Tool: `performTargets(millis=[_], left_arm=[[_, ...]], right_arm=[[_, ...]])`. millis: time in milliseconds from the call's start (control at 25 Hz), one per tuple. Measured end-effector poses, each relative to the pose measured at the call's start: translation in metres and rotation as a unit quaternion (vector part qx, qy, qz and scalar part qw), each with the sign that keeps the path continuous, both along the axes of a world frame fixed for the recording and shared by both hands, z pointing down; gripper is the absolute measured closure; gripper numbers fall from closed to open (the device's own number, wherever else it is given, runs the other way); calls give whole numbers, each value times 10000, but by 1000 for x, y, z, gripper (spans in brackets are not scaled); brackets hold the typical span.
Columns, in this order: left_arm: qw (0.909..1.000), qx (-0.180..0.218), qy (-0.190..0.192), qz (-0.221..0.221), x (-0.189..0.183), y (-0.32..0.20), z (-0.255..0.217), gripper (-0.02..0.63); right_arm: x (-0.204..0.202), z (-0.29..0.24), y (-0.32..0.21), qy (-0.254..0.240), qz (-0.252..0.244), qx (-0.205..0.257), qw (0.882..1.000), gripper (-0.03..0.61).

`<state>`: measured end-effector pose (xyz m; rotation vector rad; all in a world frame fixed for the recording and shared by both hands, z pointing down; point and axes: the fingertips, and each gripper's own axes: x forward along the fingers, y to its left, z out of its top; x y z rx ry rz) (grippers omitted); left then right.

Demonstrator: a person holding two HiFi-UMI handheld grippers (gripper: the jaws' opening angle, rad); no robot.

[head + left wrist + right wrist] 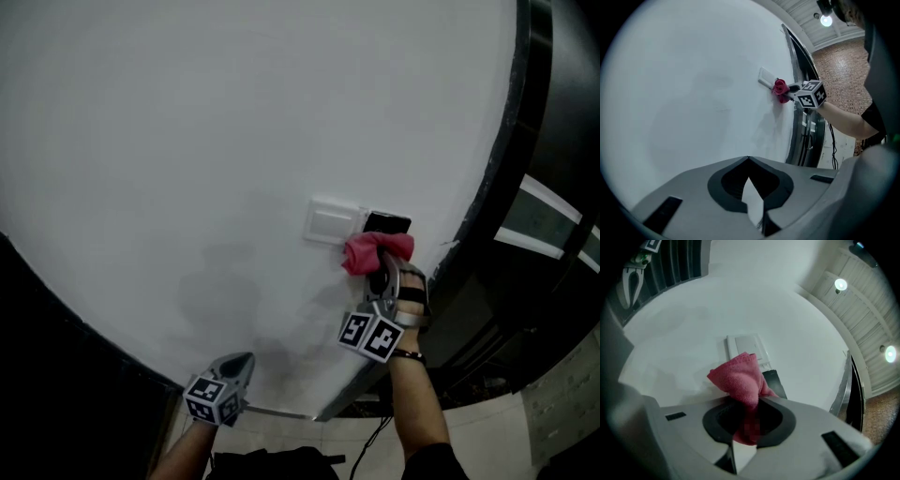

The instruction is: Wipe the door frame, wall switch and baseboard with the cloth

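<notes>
Cloth: the crumpled pink microfibre cloth (pixel 377 250) is against the white wall (pixel 187 141), where the white rectangular wall switch (pixel 332 222) meets a glossy black panel (pixel 387 223).
Right tongs (pixel 382 274): clenched on the cloth, with a short wad past the tips.
Left tongs (pixel 236 364): tips together, nothing held, low and well apart from the switch.
Risk, switch: a firm push would likely flip the rocker.
Risk, tips: the wad looks thin, so hard tips might scrape the plate.
Risk, grip: dragging could tug the cloth loose.
Pending: the dark door frame (pixel 511 131).
</notes>
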<state>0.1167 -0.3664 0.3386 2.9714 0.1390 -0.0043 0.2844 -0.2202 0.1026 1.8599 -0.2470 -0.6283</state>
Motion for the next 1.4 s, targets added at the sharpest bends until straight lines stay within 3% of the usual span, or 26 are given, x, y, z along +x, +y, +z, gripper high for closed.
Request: performTargets(millis=[560, 680, 800, 960, 1040, 1120, 1240, 1280, 1320, 1400], left_arm=[[9999, -24, -83, 65, -6, 4, 3, 623], [9999, -26, -71, 77, -7, 5, 3, 623], [10000, -47, -62, 45, -10, 1, 3, 623], [9999, -76, -17, -87, -14, -10, 1, 623], [9998, -110, 28, -192, -18, -18, -1, 623], [9993, -163, 85, -311, -22, -26, -2, 623], [9986, -242, 156, -453, -28, -35, -1, 623], [9983, -258, 169, -491, -30, -37, -1, 623], [9981, -270, 171, -527, -31, -39, 0, 623], [9978, -292, 142, -584, -28, -39, 2, 623]], right_arm=[[-3, 13, -2, -496, -99, 75, 9987, 518], [-11, 24, -14, -1016, -449, 121, 9937, 518], [-35, 32, -40, -1717, -1199, 316, 9773, 517], [-81, 14, -88, -2281, -2350, 513, 9435, 517], [-100, -5, -110, -2602, -2887, 875, 9172, 517], [-107, -20, -130, -3187, -3366, 1407, 8748, 517], [-95, -31, -151, -4269, -3786, 2189, 7915, 518], [-88, -33, -152, -4502, -3821, 2409, 7703, 518], [-80, -34, -150, -4639, -3816, 2586, 7565, 518], [-62, -35, -136, -4724, -3742, 2820, 7465, 518]])
